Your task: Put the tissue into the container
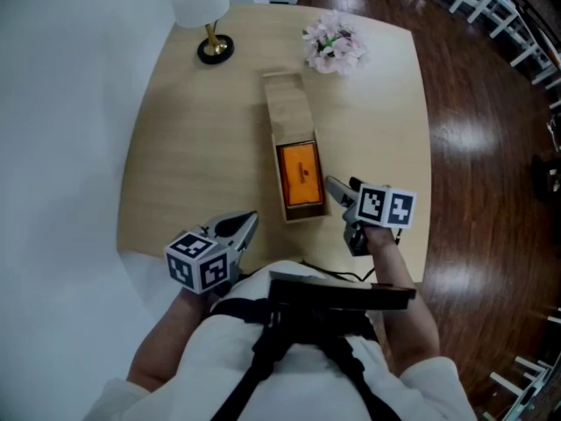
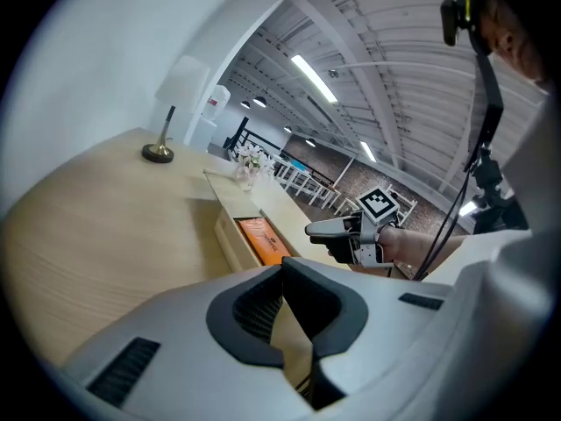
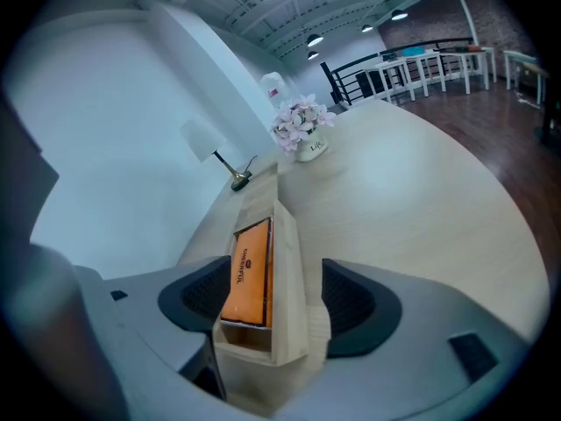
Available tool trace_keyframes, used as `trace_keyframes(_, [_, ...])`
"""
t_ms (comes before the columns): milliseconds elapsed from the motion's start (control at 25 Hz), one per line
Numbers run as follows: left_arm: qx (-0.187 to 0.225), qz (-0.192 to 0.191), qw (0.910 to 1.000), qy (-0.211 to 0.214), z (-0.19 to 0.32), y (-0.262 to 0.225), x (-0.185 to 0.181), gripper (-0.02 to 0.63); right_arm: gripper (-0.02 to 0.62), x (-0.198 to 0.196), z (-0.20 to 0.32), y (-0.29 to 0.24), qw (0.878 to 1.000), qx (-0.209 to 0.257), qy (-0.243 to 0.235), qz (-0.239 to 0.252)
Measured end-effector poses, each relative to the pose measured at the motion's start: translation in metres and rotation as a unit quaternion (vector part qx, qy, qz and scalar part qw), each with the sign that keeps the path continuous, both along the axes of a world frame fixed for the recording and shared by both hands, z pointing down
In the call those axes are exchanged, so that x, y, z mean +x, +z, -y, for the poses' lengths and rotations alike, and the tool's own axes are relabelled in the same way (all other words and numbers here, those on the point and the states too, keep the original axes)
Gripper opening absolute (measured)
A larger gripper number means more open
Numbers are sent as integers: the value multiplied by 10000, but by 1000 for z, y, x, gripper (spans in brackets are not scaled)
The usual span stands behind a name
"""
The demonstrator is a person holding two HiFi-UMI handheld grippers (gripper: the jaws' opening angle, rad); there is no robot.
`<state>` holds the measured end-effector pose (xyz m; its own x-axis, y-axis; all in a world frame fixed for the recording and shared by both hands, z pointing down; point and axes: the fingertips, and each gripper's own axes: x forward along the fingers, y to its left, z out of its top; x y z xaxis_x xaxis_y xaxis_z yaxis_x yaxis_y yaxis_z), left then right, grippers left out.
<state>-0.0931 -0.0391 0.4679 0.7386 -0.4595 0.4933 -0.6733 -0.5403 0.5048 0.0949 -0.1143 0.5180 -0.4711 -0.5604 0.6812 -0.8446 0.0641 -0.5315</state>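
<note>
A long wooden box lies in the middle of the table, its sliding lid pushed to the far half. In the uncovered near half lies an orange tissue pack, also seen in the right gripper view. My right gripper hovers at the box's near right corner with its jaws open. In its own view the box's near end shows between the pads, and nothing is gripped. My left gripper is at the table's near edge, left of the box, with its tips together and nothing between them.
A small lamp with a white shade and a pot of pink flowers stand at the far side of the light wooden table. A dark wood floor with white chairs lies to the right. A white wall is on the left.
</note>
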Motion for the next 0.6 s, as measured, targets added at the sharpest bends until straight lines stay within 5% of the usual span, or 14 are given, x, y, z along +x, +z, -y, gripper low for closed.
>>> trace_keyframes(600, [189,-161,9995,207,1,-24,25,-8,313,53,-26,-24,9981,300,503,-170])
